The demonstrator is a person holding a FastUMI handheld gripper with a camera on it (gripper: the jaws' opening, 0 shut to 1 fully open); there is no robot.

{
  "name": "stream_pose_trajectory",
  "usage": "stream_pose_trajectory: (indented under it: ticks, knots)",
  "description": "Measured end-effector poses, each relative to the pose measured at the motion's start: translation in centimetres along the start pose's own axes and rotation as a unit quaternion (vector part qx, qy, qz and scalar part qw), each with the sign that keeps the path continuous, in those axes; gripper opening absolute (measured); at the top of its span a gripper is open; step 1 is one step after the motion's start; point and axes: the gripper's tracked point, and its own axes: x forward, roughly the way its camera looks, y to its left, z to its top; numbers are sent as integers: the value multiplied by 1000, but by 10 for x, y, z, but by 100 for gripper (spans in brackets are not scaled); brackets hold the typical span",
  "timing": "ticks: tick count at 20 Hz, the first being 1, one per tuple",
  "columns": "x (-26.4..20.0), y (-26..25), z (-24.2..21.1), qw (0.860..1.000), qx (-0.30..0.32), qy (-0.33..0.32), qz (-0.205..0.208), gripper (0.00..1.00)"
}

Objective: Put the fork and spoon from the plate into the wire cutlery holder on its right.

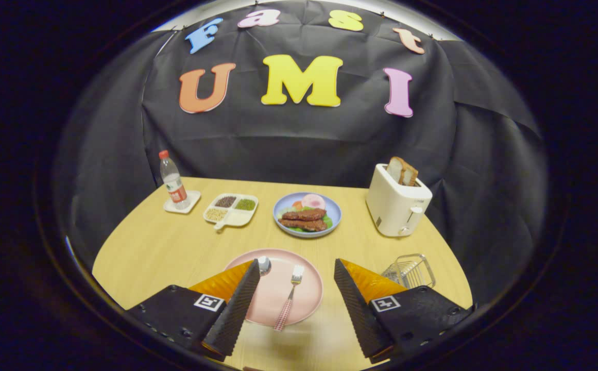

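the gripper (296, 288) hangs low over the near edge of the wooden table (154, 247), its two fingers spread wide and holding nothing. between the fingers lies the pink plate (306, 304). on it rests the fork (290, 296), tines pointing away and a checked handle reaching back toward the gripper, a little over the plate's near rim. the spoon (263, 265) lies at the plate's left side, its bowl showing just past the left fingertip; its handle is hidden behind that finger. the wire cutlery holder (412, 270) stands to the right of the plate, just beyond the right finger, and appears to hold nothing yet.

judged step: the approach to the first pick, neither utensil yet lifted. the next move calls for lowering the fingers about the fork's handle, closing across its thin width, then carrying it right and dropping it upright into the holder.

farther back stand a blue plate of food (329, 206), a divided tray of grains (237, 219), a bottle (172, 180) on a small coaster, and a toaster (396, 206) with bread in its slot. the bottle's label is too small to read; square markers on the fingers carry no legible text.
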Motion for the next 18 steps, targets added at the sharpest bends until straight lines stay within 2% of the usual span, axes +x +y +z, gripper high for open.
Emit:
stream_pose_trajectory:
  ticks: [5, 9, 10, 12, 15, 18]
  knots:
    - [35, 8, -50, 998, 12, 62, -11, 75]
    - [60, 14, -83, 993, 27, 116, -14, 50]
    - [63, 17, -91, 991, 32, 132, -12, 49]
    - [68, 19, -101, 987, 39, 156, -12, 41]
    - [72, 25, -112, 984, 47, 174, -12, 39]
    - [78, 24, -117, 982, 43, 180, -31, 39]
